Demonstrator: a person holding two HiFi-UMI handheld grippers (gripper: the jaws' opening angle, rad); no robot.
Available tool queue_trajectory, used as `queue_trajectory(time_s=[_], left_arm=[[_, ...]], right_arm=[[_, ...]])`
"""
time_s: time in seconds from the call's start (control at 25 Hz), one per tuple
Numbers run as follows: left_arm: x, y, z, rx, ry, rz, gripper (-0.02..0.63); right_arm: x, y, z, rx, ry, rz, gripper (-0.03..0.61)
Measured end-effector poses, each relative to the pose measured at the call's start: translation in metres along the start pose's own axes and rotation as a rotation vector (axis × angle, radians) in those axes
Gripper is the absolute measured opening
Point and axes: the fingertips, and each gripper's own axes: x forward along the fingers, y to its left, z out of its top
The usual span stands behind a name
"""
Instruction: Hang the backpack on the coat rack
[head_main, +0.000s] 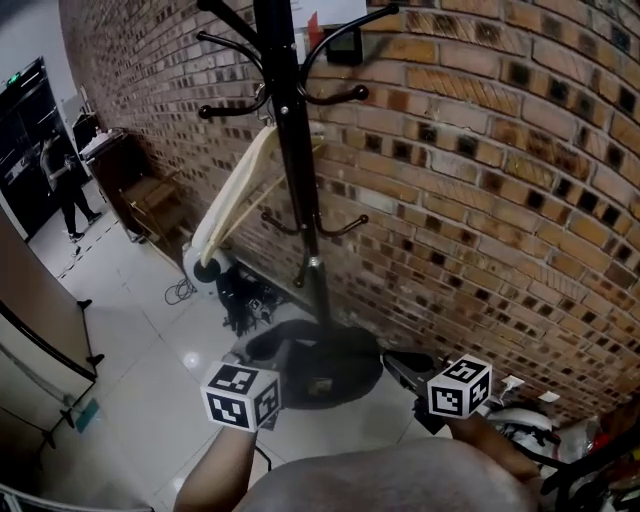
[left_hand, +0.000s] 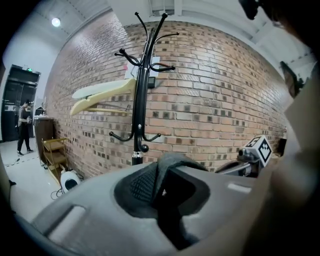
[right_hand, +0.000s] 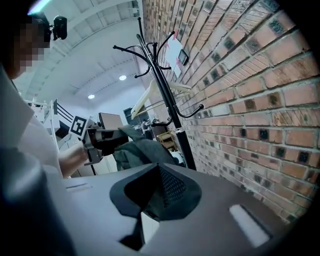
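Note:
The black coat rack (head_main: 295, 170) stands against the brick wall, with curved hooks high and low on its pole. The dark grey backpack (head_main: 320, 360) hangs low between my two grippers, in front of the rack's base. My left gripper (head_main: 245, 395) is shut on a dark padded strap (left_hand: 165, 172) of the backpack. My right gripper (head_main: 455, 390) is shut on another dark mesh part (right_hand: 167, 187) of it. In the right gripper view the left gripper (right_hand: 107, 140) holds bunched backpack fabric (right_hand: 142, 150) beside the coat rack (right_hand: 167, 100). In the left gripper view the rack (left_hand: 140, 95) rises straight ahead.
A cream hanger (head_main: 240, 195) hangs from the rack at a slant. A white round device (head_main: 205, 265) and black cables (head_main: 245, 300) lie on the floor left of the pole. A wooden shelf (head_main: 150, 205) and a person in black (head_main: 65, 180) are far left.

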Motion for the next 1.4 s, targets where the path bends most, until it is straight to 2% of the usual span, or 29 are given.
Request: queue_trajectory(time_s=[0.2,0.4,0.56,0.76,0.84,1.0,1.2,1.28,1.36,1.4], left_arm=[[0.032,0.034,0.038,0.029,-0.03,0.0,0.032],[0.065,0.061,0.047,0.006,-0.012,0.005,0.032],[0.096,0.077,0.037,-0.019,0.035,0.006,0.032],[0.124,0.088,0.008,-0.036,0.098,0.011,0.034],[0.128,0.09,0.004,-0.02,0.102,0.012,0.034],[0.137,0.088,-0.011,0.074,0.143,0.014,0.037],[0.143,0.085,-0.018,0.103,0.16,-0.018,0.046],[0.144,0.085,-0.018,0.097,0.147,-0.031,0.089],[0.143,0.084,-0.015,0.091,0.135,-0.028,0.293],[0.142,0.084,-0.013,0.1,0.133,-0.024,0.346]], right_arm=[[0.009,-0.016,0.01,0.002,-0.022,-0.032,0.002],[0.011,-0.028,0.011,-0.004,-0.023,-0.056,0.002],[0.006,-0.035,0.009,-0.001,-0.014,-0.077,0.002],[-0.007,-0.047,0.001,0.022,0.0,-0.115,0.002],[-0.008,-0.049,-0.005,0.036,0.007,-0.12,0.002],[-0.008,-0.048,-0.014,0.048,0.024,-0.12,0.002],[-0.011,-0.04,-0.012,0.052,0.014,-0.086,0.002],[-0.013,-0.035,-0.01,0.059,0.003,-0.061,0.002],[-0.015,-0.03,-0.01,0.053,0.0,-0.047,0.002],[-0.016,-0.027,-0.009,0.048,0.0,-0.041,0.002]])
